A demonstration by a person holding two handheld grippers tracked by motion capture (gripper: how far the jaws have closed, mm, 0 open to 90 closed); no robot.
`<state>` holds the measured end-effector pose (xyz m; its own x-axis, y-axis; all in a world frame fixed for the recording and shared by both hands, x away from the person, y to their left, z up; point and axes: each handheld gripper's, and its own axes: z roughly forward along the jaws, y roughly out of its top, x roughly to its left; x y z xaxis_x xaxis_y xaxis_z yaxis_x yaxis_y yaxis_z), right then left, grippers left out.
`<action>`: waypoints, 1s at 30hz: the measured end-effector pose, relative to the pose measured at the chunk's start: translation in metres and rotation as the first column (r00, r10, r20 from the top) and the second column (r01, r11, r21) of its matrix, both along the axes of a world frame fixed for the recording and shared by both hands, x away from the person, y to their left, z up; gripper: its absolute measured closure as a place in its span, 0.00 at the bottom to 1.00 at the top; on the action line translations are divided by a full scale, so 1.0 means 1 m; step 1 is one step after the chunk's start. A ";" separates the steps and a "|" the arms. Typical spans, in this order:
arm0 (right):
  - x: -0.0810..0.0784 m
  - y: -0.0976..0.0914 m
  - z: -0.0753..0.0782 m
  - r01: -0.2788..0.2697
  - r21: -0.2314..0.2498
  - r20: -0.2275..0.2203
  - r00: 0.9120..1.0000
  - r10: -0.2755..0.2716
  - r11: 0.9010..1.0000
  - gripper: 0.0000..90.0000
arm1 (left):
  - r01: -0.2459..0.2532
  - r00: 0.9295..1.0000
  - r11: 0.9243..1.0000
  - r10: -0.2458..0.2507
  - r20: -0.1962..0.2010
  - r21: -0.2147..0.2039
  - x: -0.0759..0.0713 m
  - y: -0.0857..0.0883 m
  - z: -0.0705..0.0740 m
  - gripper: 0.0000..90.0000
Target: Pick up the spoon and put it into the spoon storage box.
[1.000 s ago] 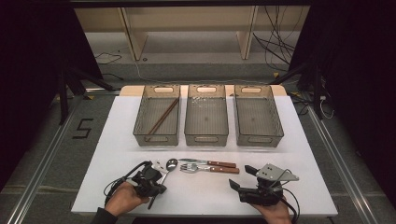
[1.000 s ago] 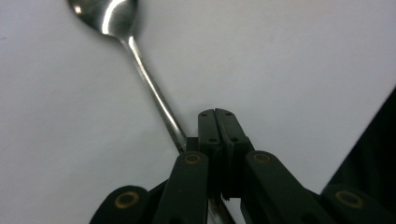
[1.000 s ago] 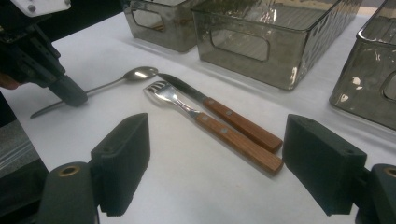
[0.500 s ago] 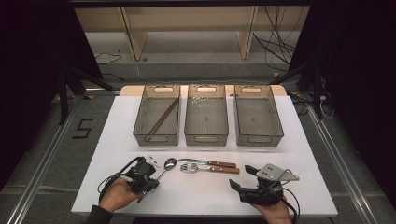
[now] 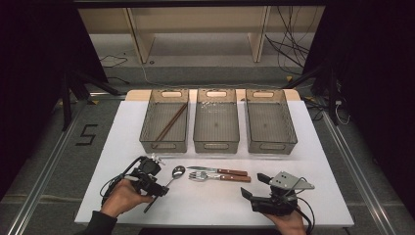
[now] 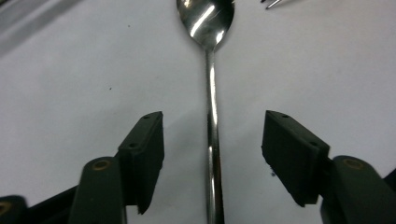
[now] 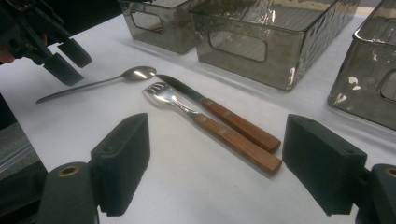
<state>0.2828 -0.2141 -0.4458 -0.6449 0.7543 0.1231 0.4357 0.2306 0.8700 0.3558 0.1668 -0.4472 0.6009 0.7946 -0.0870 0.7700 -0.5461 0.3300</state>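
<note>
The white table (image 5: 303,147) sits in a dark room, with three see-through bins in a row at the far side. Your left gripper (image 5: 152,185) is down by the near edge, and its jaws have just been opening. Now they stand wide, one on each side of the spoon (image 6: 212,121). The pads do not touch it. The spoon lies flat on the table, with its handle running between the jaws and its bowl pointing away from you. A moment ago the jaws were pinched tight and sat closer to the bowl of the spoon. Since then your left hand has slid back toward you along the handle. So it looks like you are getting lined up to grab the spoon, and it is not picked up yet.

Your right gripper (image 5: 264,199) waits near the front edge of the table, on the right. Its jaws are wide too, with nothing in them.

Just beside the spoon's bowl lie a knife (image 5: 218,171) and a fork (image 5: 220,177), both with wooden handles. They are side by side and touching, and the knife tip is very near the spoon's bowl. Be careful not to bump them when you lift. The left bin (image 5: 165,145) already has two brown chopsticks (image 5: 172,121) in it. The middle bin (image 5: 216,145) has some small bits at its far end, too small to tell what. The right bin (image 5: 272,145) has nothing in it. Nothing stands between the spoon and the bins.
</note>
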 end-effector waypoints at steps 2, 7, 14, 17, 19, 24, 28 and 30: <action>0.000 0.000 0.000 -0.002 0.000 0.001 1.000 0.002 1.000 0.27 | -0.004 1.000 1.000 0.004 -0.023 0.021 0.003 -0.001 -0.004 0.38; 0.000 0.001 0.000 -0.004 0.000 -0.001 1.000 0.004 1.000 0.27 | -0.011 0.999 0.999 0.014 -0.050 0.048 0.006 -0.004 -0.010 0.35; 0.000 0.001 0.000 -0.005 -0.001 -0.002 1.000 0.005 1.000 0.27 | -0.001 0.998 0.997 0.005 -0.056 0.074 0.005 -0.004 -0.012 0.52; -0.001 0.002 0.000 -0.004 0.000 0.001 1.000 0.004 1.000 0.27 | 0.013 0.998 0.996 -0.007 -0.065 0.084 0.004 -0.004 -0.014 0.58; 0.000 0.002 0.000 -0.005 -0.002 0.004 1.000 0.005 1.000 0.27 | 0.016 0.998 0.996 -0.010 -0.061 0.090 0.004 -0.006 -0.015 0.61; -0.001 0.002 0.000 -0.004 0.000 0.000 1.000 0.004 1.000 0.27 | 0.025 0.998 0.996 -0.020 -0.058 0.086 0.002 -0.008 -0.014 0.70; -0.001 0.002 0.000 -0.004 0.000 0.000 1.000 0.004 1.000 0.27 | 0.033 0.999 0.992 -0.027 -0.046 0.121 0.001 -0.011 -0.014 0.77; -0.001 0.002 0.000 -0.005 -0.001 0.001 1.000 0.005 1.000 0.27 | 0.032 0.999 0.992 -0.027 -0.042 0.124 0.000 -0.012 -0.015 0.79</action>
<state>0.2823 -0.2124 -0.4457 -0.6489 0.7511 0.1217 0.4336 0.2336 0.8703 0.3559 0.1547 -0.4618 0.6220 0.7829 -0.0126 0.7643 -0.6036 0.2271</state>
